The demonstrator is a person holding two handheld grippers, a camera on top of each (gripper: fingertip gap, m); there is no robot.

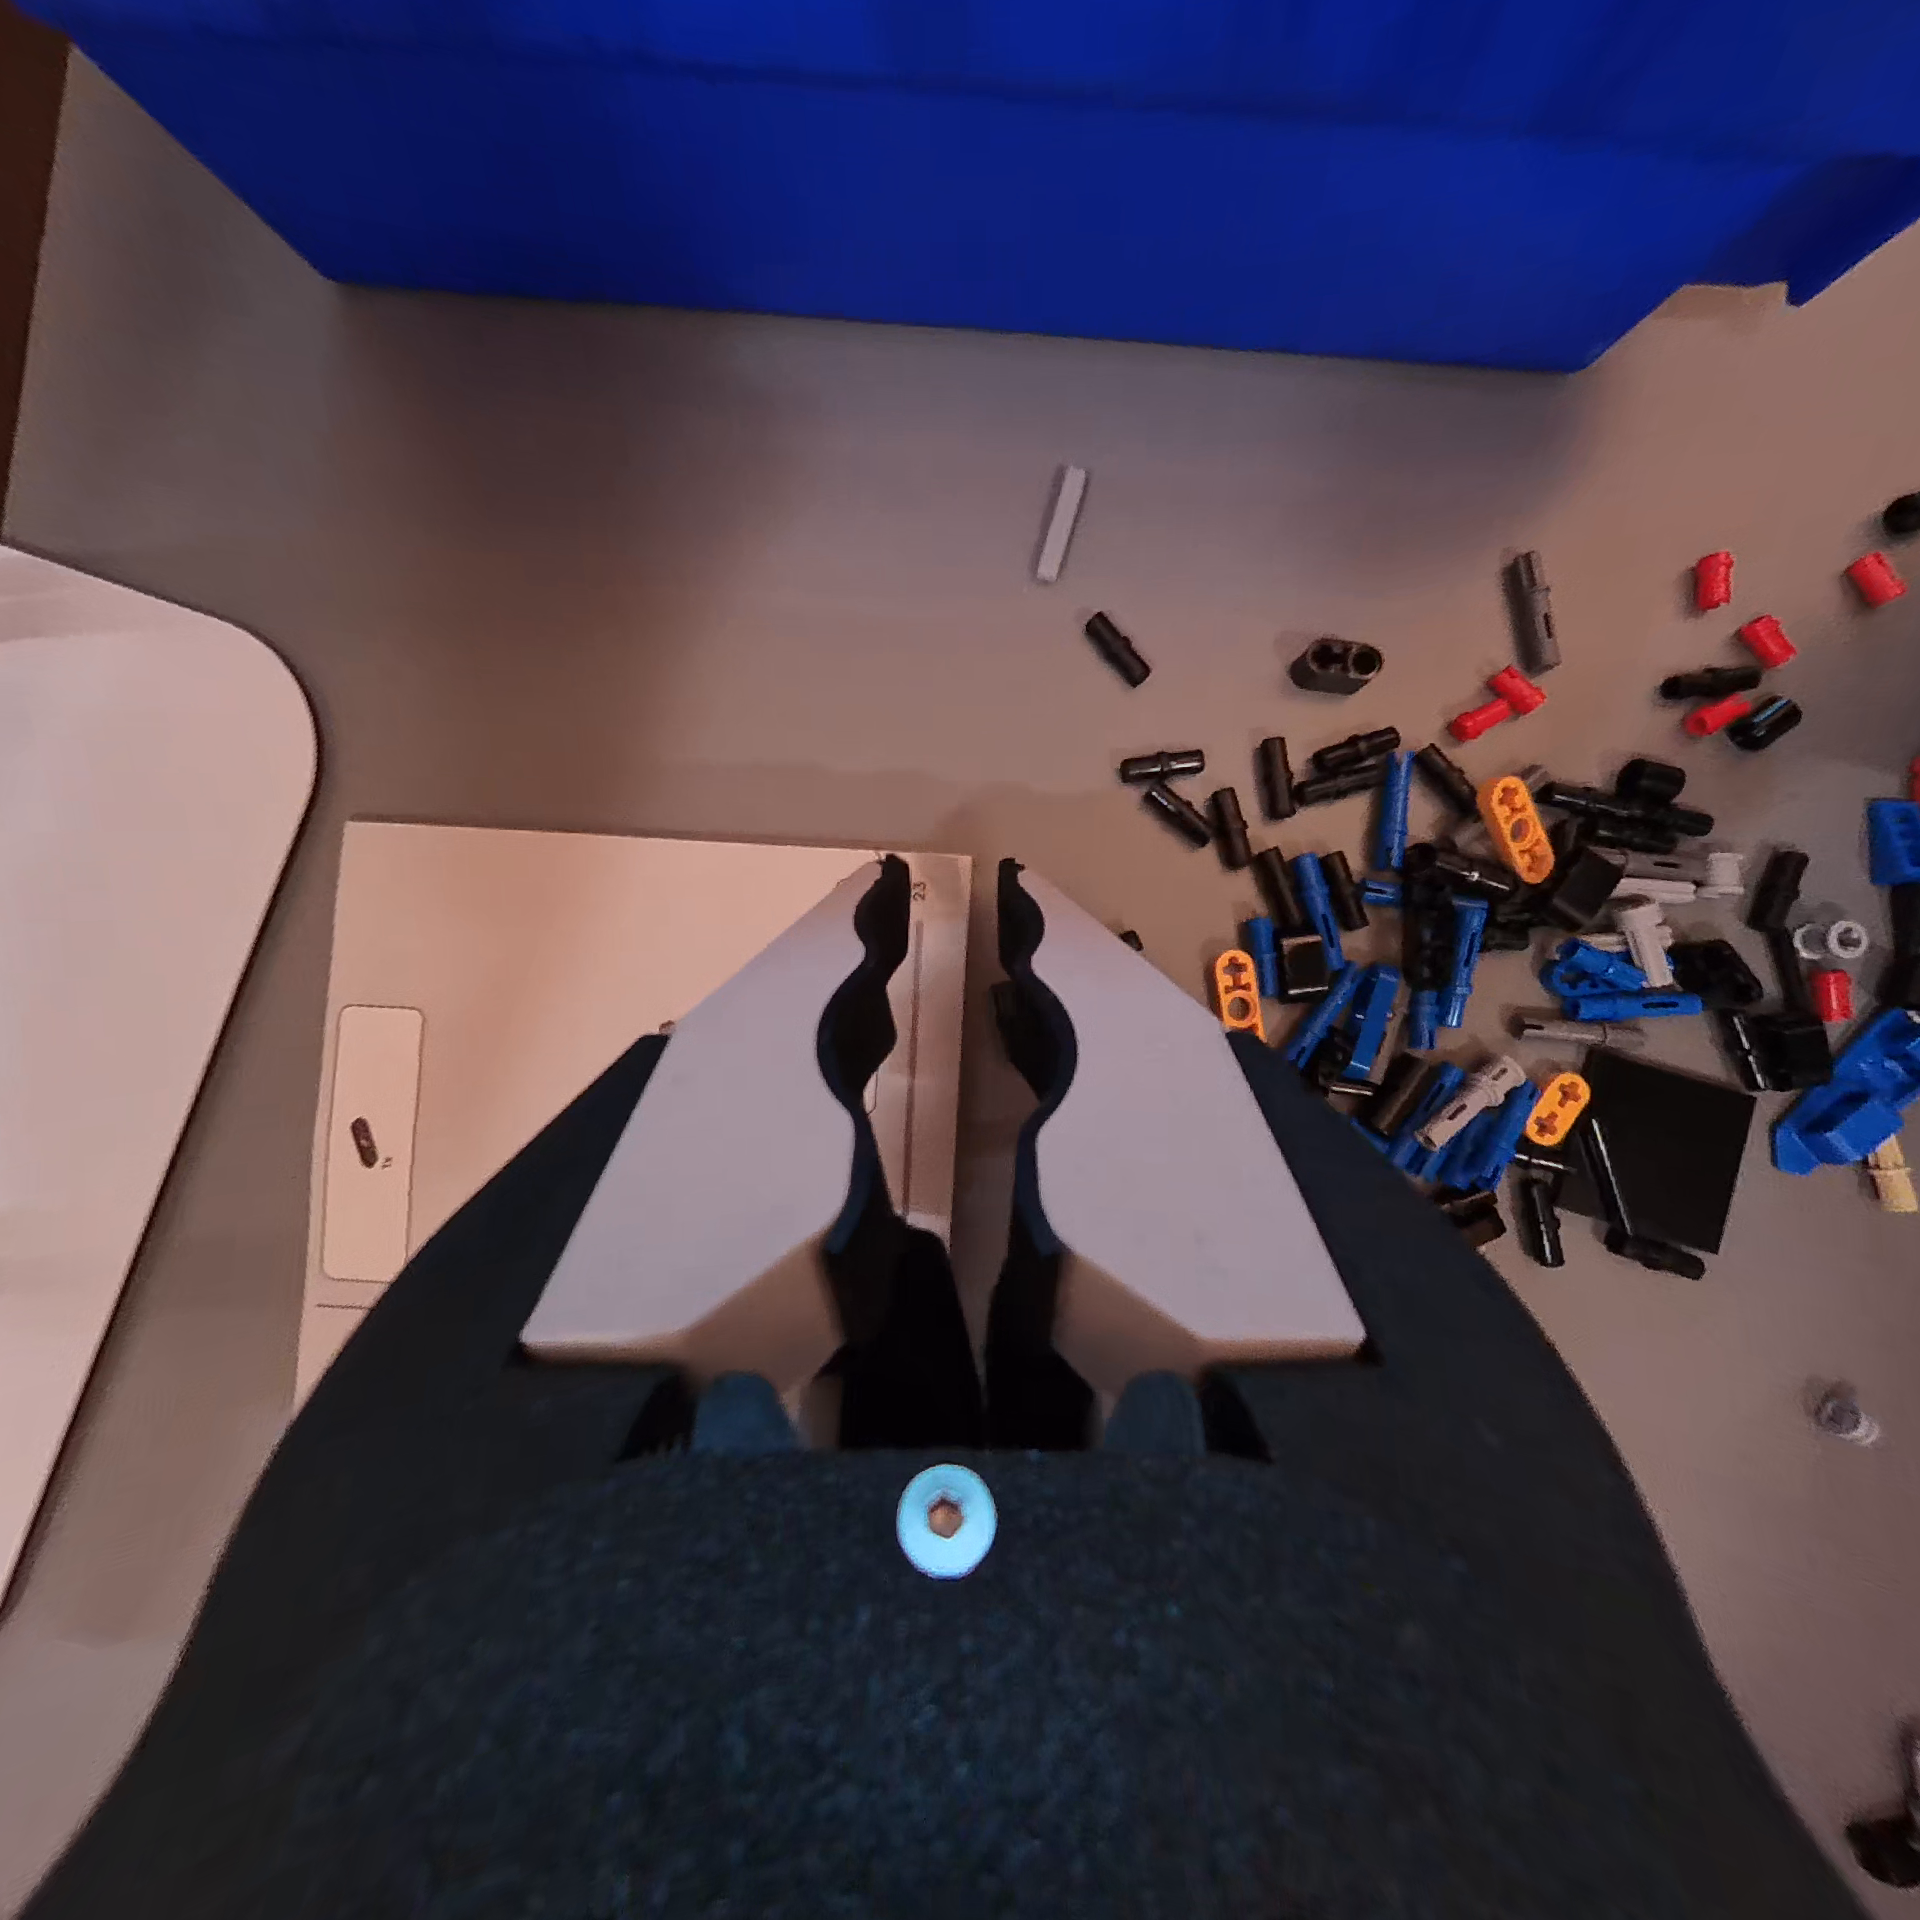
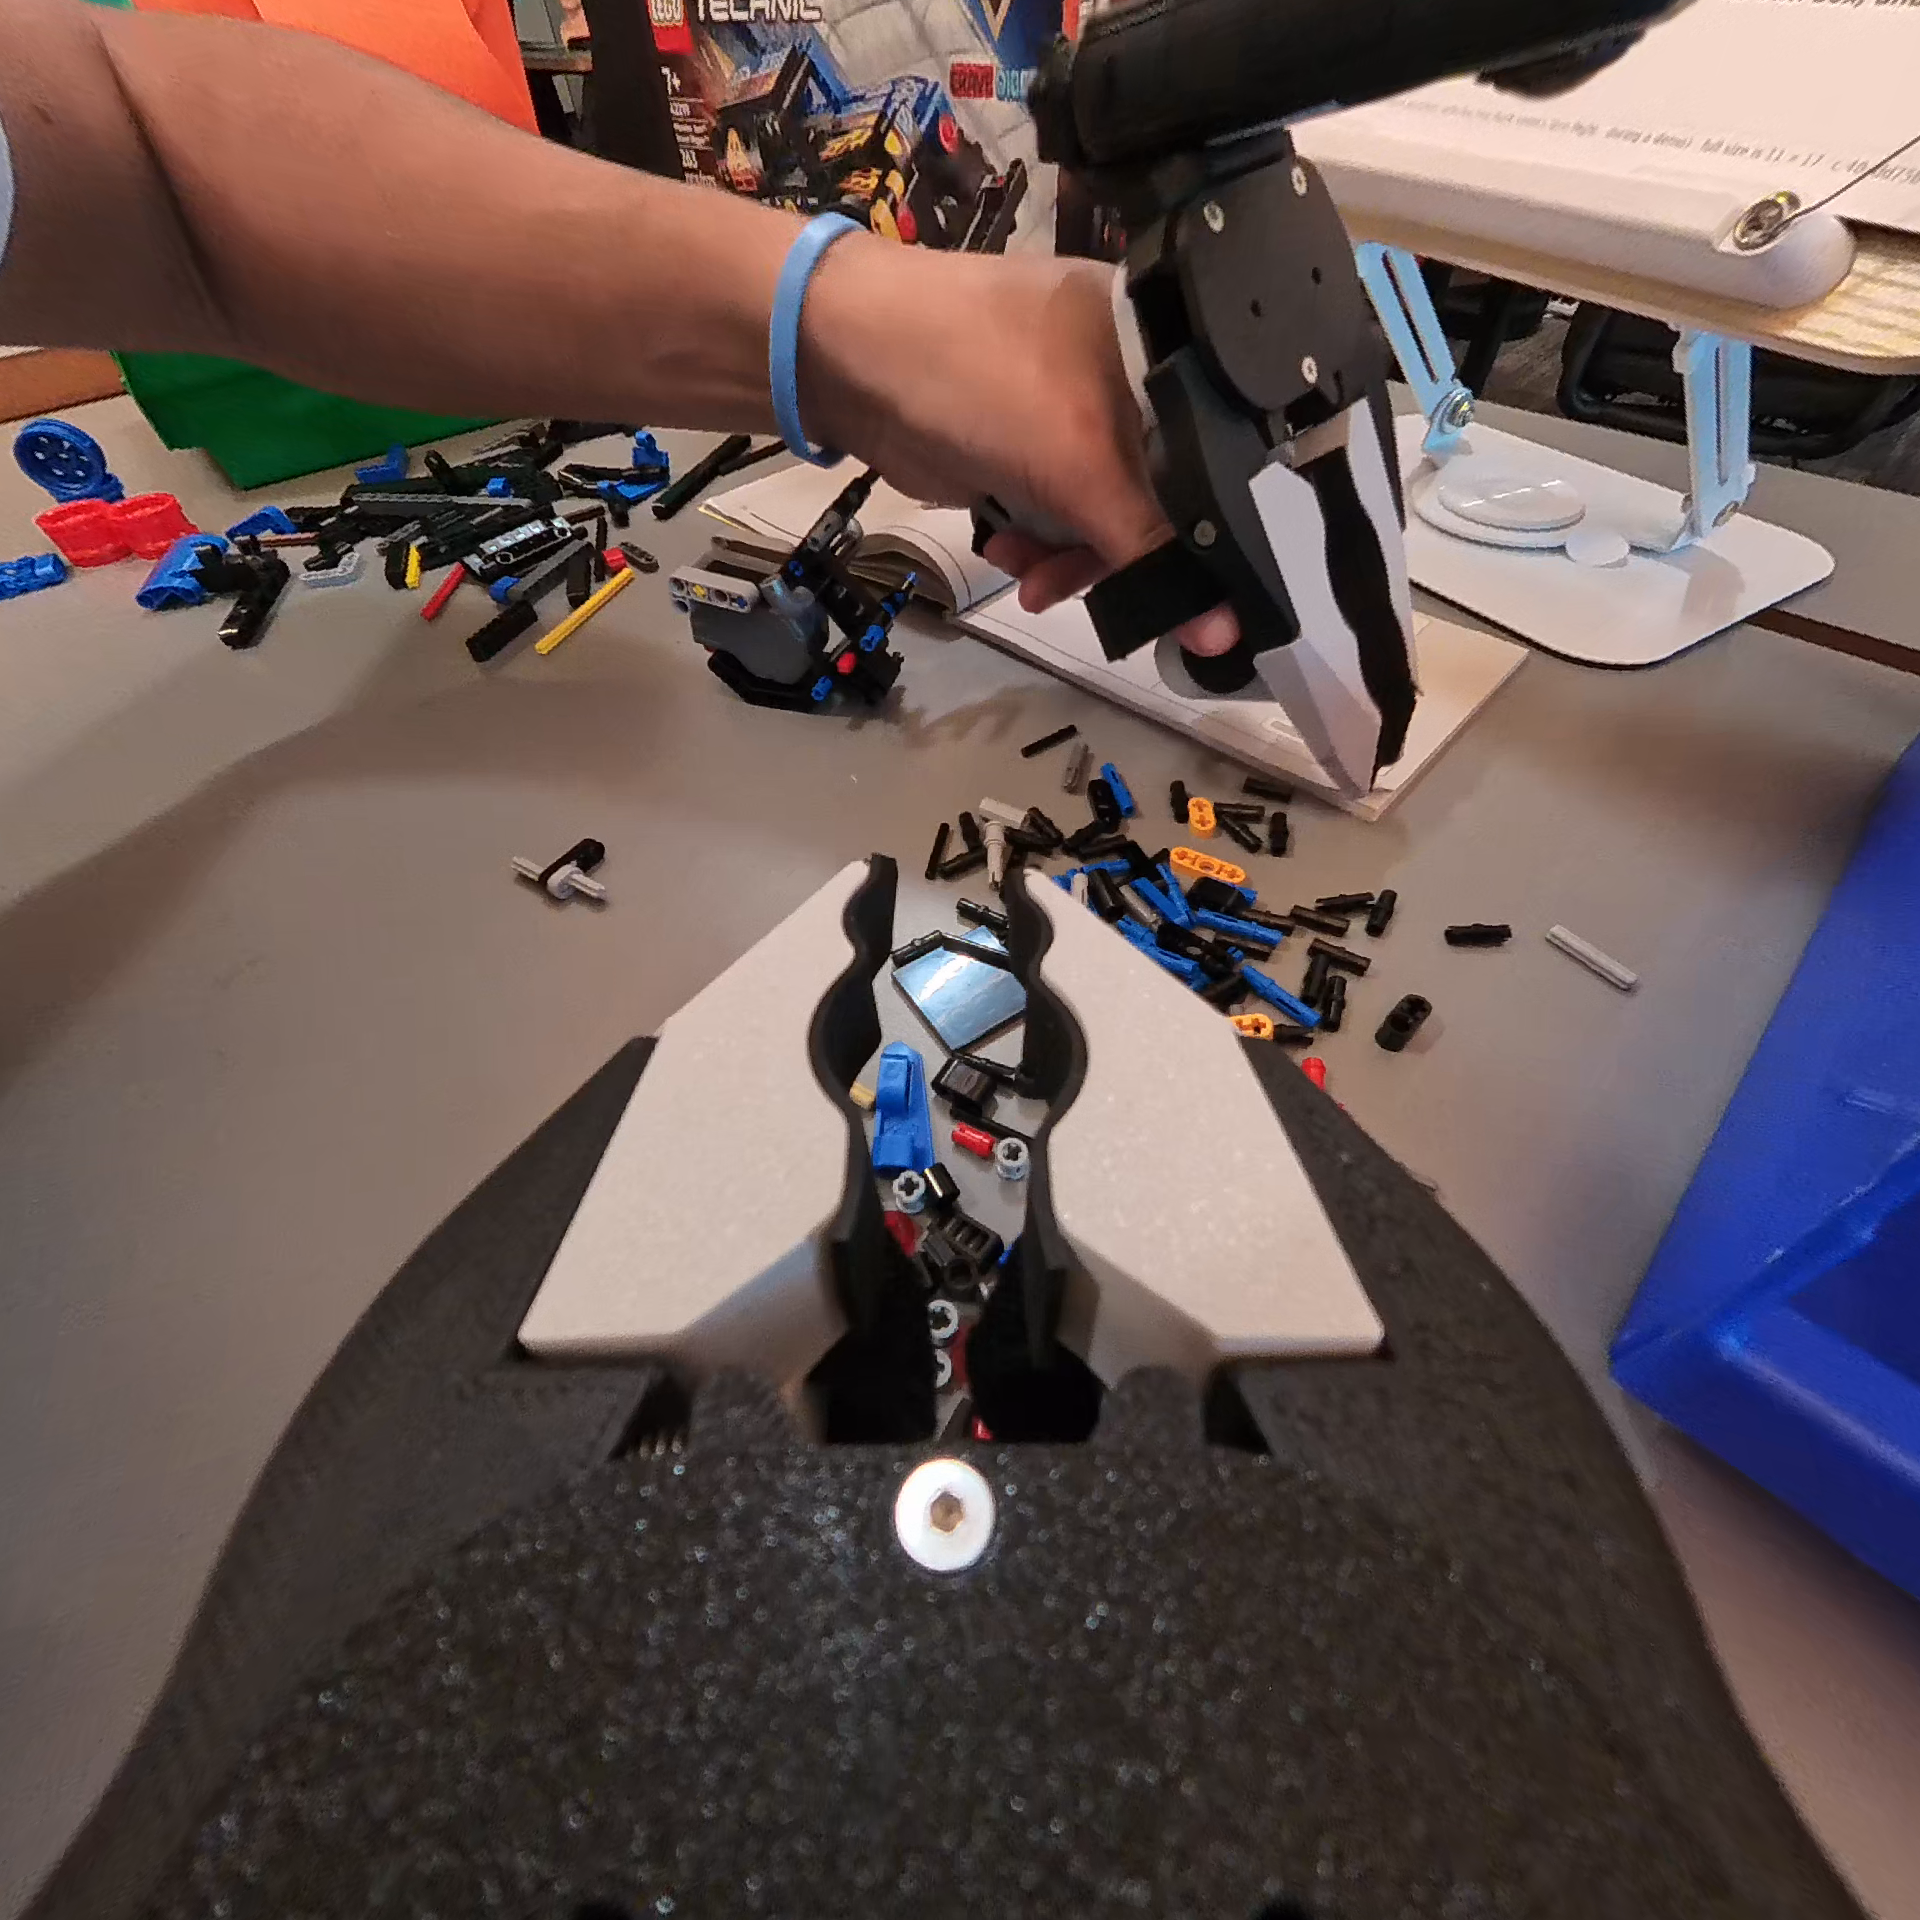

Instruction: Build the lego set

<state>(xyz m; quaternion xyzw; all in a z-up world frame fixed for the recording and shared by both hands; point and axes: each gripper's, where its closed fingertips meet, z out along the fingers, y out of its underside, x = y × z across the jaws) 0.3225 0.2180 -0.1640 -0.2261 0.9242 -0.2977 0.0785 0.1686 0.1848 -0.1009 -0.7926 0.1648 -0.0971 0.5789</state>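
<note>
My left gripper (image 1: 950, 873) is open and empty, with its tips over the far right corner of the open instruction booklet (image 1: 623, 987). In the right wrist view, a hand holds it (image 2: 1361, 764) pointing down at that corner of the booklet (image 2: 1091, 665). My right gripper (image 2: 954, 878) is open and empty, hovering over a pile of small pins and connectors (image 2: 1195, 914) in black, blue, orange and red. The pile also shows in the left wrist view (image 1: 1507, 935). A partly built dark model (image 2: 790, 623) stands beside the booklet.
A blue bin (image 1: 935, 156) stands behind the pile, and in the right wrist view it is at the right (image 2: 1818, 1247). A white stand base (image 1: 125, 935) lies left of the booklet. A second pile of beams (image 2: 436, 540), red and blue wheels (image 2: 94, 499) and the set's box (image 2: 831, 104) are at the back. My right fingertips sit around 15 cm from my left ones.
</note>
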